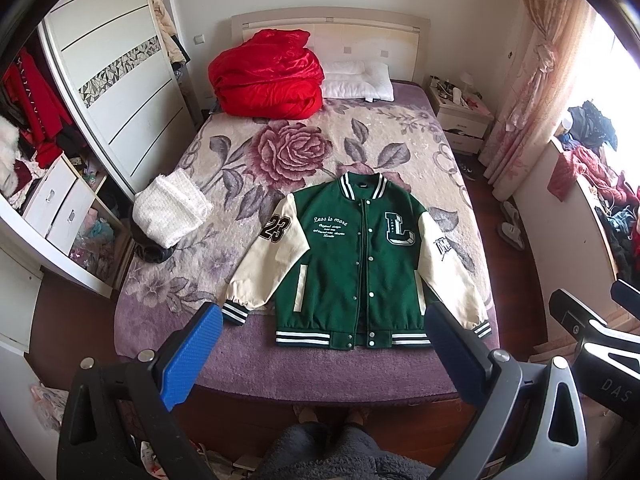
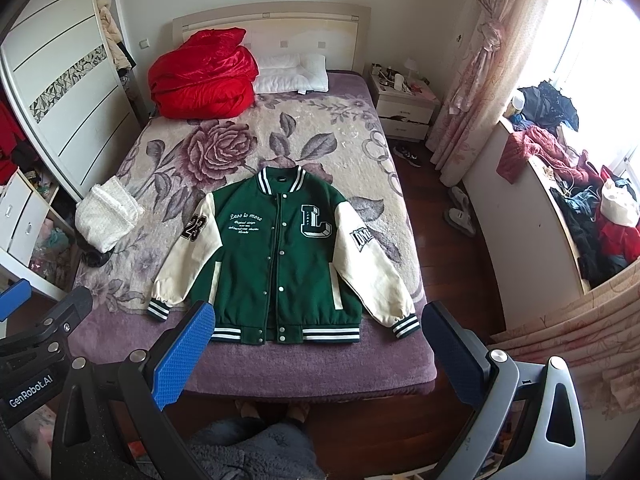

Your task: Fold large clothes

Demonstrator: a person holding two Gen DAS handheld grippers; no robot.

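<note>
While the green varsity jacket (image 1: 356, 264) is laid flat and face up on the near part of the bed (image 1: 240, 356), both grippers are held above the foot of the bed, apart from it. The left gripper (image 1: 320, 344) is seen with its jaws spread wide and nothing between them — the same is seen of the right gripper (image 2: 316, 340). The jacket's front is snapped partly shut, its cream sleeves (image 2: 180, 264) angled outward and down, its striped hem (image 2: 288, 334) turned toward the foot of the bed. A folded white knit garment (image 1: 172, 212) is seen by the bed's left edge, well apart from the jacket. At the headboard end a red quilt (image 1: 268, 74) is piled — a white pillow (image 1: 360, 80) just beside it.
</note>
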